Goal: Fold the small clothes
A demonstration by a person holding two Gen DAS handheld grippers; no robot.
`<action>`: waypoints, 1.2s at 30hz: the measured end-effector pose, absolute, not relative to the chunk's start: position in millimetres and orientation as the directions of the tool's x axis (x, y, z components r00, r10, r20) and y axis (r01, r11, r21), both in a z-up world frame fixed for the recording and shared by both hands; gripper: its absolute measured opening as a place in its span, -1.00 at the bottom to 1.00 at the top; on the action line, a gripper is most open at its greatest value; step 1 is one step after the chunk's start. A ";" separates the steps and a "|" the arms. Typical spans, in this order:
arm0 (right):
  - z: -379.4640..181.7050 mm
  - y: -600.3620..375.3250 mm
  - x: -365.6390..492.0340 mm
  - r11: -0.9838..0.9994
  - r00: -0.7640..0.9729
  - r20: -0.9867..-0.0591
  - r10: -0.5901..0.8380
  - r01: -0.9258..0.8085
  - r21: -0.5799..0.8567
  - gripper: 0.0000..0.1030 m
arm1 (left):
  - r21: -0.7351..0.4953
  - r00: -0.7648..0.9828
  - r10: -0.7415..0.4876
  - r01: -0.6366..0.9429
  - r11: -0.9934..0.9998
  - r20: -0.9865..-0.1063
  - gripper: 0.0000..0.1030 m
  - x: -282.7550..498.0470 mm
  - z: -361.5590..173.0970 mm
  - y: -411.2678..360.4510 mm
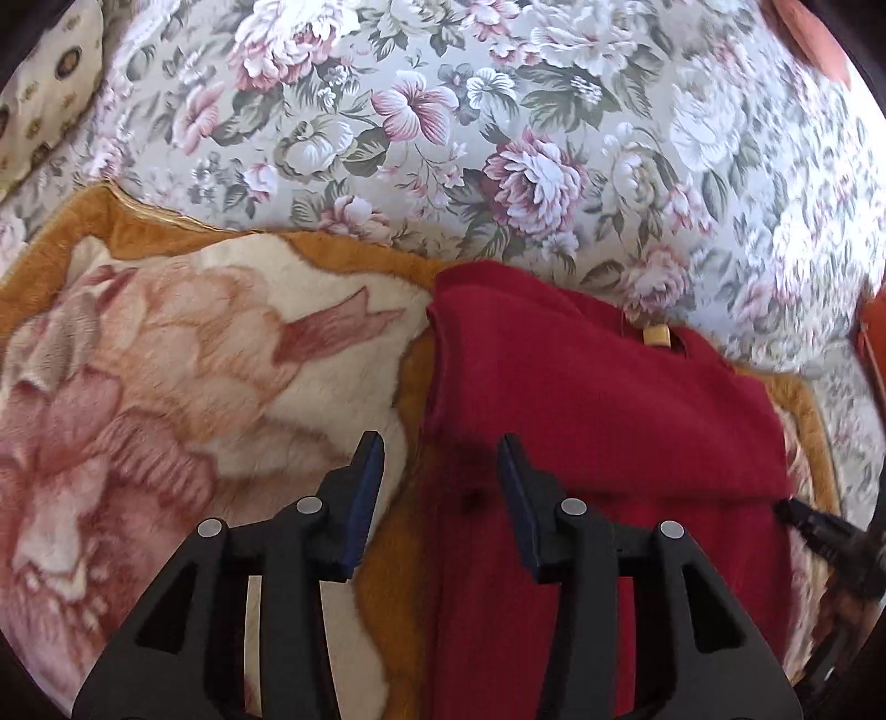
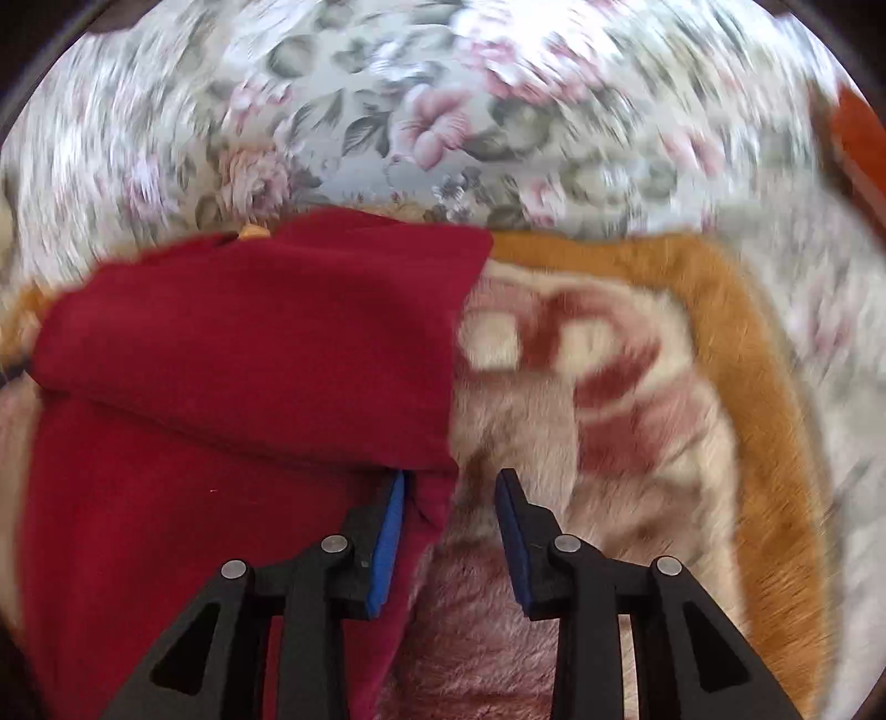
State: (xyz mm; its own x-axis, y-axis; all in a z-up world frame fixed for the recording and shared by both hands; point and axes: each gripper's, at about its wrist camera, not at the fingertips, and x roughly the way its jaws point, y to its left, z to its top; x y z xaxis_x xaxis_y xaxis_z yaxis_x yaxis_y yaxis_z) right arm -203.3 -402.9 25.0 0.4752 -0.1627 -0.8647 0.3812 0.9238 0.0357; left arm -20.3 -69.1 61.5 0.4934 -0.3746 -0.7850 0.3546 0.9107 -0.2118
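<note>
Left wrist view shows the red garment [image 1: 598, 399] lying on a plush blanket [image 1: 183, 354], cream with a large pink flower and a golden-brown border. The garment is a deep crimson, fuzzy knit, folded over itself: a doubled upper layer lies across the far part, and its fold line runs toward the right. A small tan tag [image 1: 656, 335] shows at its far edge. The left gripper [image 1: 440, 459] hovers over the garment's left edge with its jaws spread wide and nothing between them; the left blue pad sits over the blanket, the right one over red cloth.

In the right wrist view, blurred by motion, the same garment [image 2: 249, 343] fills the left half, its folded layer ending in a straight right edge. The right gripper [image 2: 451, 482] stands well open at that near right corner, the left pad touching or just beside the cloth's edge, the right pad over bare blanket [image 2: 637, 421]; it grips nothing.

Beyond the blanket's far border spreads a floral bedcover [image 1: 498, 138] in grey, pink and green. A pale patterned cushion [image 1: 44, 105] lies at far left, and something orange-red [image 1: 808, 33] sits at far right. Open blanket lies on both sides of the garment.
</note>
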 end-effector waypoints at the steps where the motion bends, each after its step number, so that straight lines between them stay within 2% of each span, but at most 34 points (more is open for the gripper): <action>1: 29.3 -405.4 -211.5 0.914 0.489 -0.862 -0.131 0.396 0.086 -0.40 | -0.201 0.500 -0.367 0.354 0.913 -0.784 -0.18 -25.6 62.3 -67.1; 4: 46.3 -393.8 -232.7 0.919 0.562 -0.824 -0.076 0.361 0.162 -0.40 | -0.159 0.525 -0.335 0.352 0.922 -0.782 -0.18 -46.8 63.8 -61.2; 10: 41.4 -361.0 -267.0 0.930 0.560 -0.828 0.018 0.294 0.219 -0.40 | -0.093 0.575 -0.289 0.346 0.934 -0.765 -0.18 -90.0 65.1 -50.0; 13: 16.1 -357.7 -268.8 0.926 0.495 -0.869 -0.027 0.339 0.164 -0.40 | -0.052 0.597 -0.256 0.338 0.940 -0.760 -0.18 -109.8 67.6 -44.2; 18: 39.7 -353.5 -293.1 0.907 0.556 -0.830 0.042 0.326 0.265 -0.40 | 0.021 0.656 -0.194 0.305 0.952 -0.730 -0.18 -139.5 79.1 -32.2; 25: 57.2 -339.1 -321.9 0.901 0.590 -0.805 0.067 0.310 0.302 -0.39 | 0.105 0.738 -0.122 0.254 0.962 -0.664 -0.18 -180.4 90.5 -16.8; 31: 54.8 -333.4 -325.8 0.901 0.587 -0.807 0.071 0.309 0.304 -0.39 | 0.110 0.754 -0.123 0.251 0.962 -0.645 -0.18 -203.9 93.7 -9.8; 33: 53.7 -331.5 -326.9 0.899 0.584 -0.808 0.078 0.309 0.311 -0.39 | 0.093 0.731 -0.139 0.267 0.959 -0.668 -0.18 -208.7 93.0 -7.5; 36: 51.5 -328.7 -325.0 0.899 0.581 -0.808 0.096 0.298 0.322 -0.39 | 0.006 0.654 -0.189 0.283 0.959 -0.733 -0.18 -212.4 88.2 0.3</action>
State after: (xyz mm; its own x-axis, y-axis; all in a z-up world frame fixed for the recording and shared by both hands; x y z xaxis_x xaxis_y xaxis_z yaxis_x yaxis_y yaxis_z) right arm -325.1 -328.7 51.5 0.5809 0.0964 -0.8083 0.2984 0.8986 0.3216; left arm -212.4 0.3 88.2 0.6539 -0.1887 -0.7326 0.2833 0.9590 0.0059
